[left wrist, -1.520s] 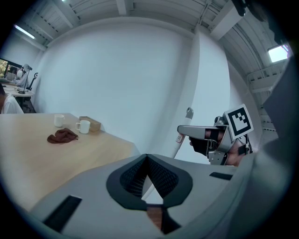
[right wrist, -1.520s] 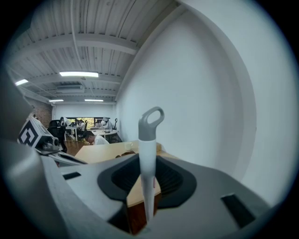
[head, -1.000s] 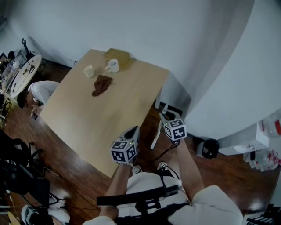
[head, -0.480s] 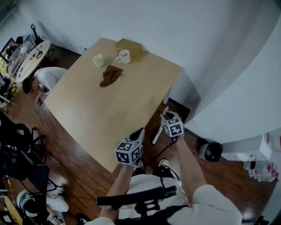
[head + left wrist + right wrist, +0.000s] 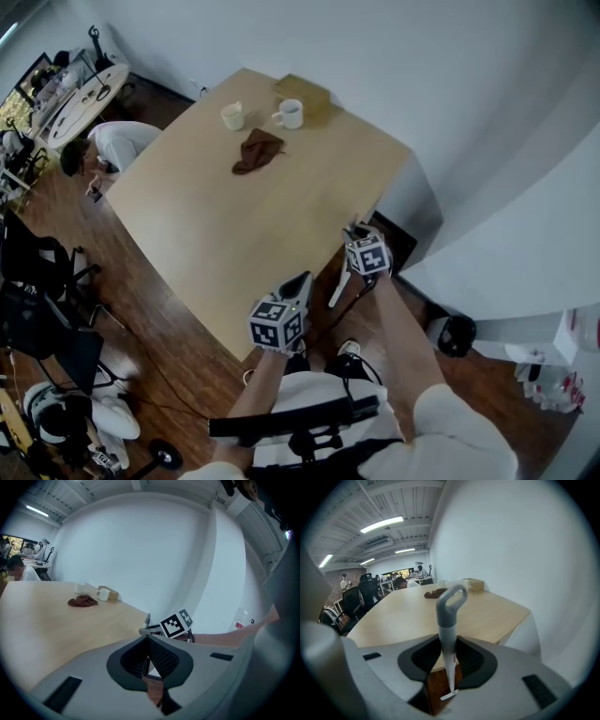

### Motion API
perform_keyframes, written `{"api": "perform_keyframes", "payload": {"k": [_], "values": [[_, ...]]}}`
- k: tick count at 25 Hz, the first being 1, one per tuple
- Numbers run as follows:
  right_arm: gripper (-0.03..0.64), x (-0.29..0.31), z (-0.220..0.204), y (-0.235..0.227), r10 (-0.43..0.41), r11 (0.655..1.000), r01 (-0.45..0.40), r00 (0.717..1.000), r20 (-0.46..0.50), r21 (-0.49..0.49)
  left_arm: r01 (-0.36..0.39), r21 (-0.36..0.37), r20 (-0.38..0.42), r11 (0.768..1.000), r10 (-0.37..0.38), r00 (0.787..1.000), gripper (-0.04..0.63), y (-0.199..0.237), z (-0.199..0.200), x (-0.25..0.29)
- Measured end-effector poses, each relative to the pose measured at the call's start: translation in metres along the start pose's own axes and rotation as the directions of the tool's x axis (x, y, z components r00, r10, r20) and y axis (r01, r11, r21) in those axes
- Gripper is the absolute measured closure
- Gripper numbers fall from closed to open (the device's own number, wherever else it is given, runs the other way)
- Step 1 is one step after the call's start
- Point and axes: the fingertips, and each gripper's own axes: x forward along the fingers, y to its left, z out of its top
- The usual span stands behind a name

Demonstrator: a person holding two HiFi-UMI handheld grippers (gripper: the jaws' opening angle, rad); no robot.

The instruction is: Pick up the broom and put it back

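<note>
Grey-white broom, loop handle up — near-upright

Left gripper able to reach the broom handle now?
Probably yes: the left gripper is empty, close beside the right gripper, and the broom handle sticks out free beyond those jaws.

A large pale wooden table stands on a dark wooden floor, with its far side close to the white wall. At that far end are two white mugs, a brown cloth and a small box. Black chairs stand at the left. Long ceiling lamps are lit.
</note>
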Motion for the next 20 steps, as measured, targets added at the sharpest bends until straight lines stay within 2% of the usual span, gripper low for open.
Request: {"api": "perform_keyframes", "payload": {"k": [9,14,20], "values": [[0.483,0.005,0.008,0.002,-0.027,1.0,0.027,1.0,0.006,0.002,0.015,-0.008,0.0,1.0,-0.015,1.0,0.606,0.013,0.003,-0.006],[0.443,-0.01,0.006,0.0,-0.073,0.997,0.072,0.997,0.026,0.02,0.056,0.0,-0.01,0.998,-0.056,0.998,0.606,0.016,0.003,-0.009],[0.436,-0.059,0.006,-0.002,-0.168,0.98,0.157,0.981,0.096,0.12,0.137,0.031,-0.027,0.99,-0.136,0.99,0.606,0.014,0.007,-0.01]]}}
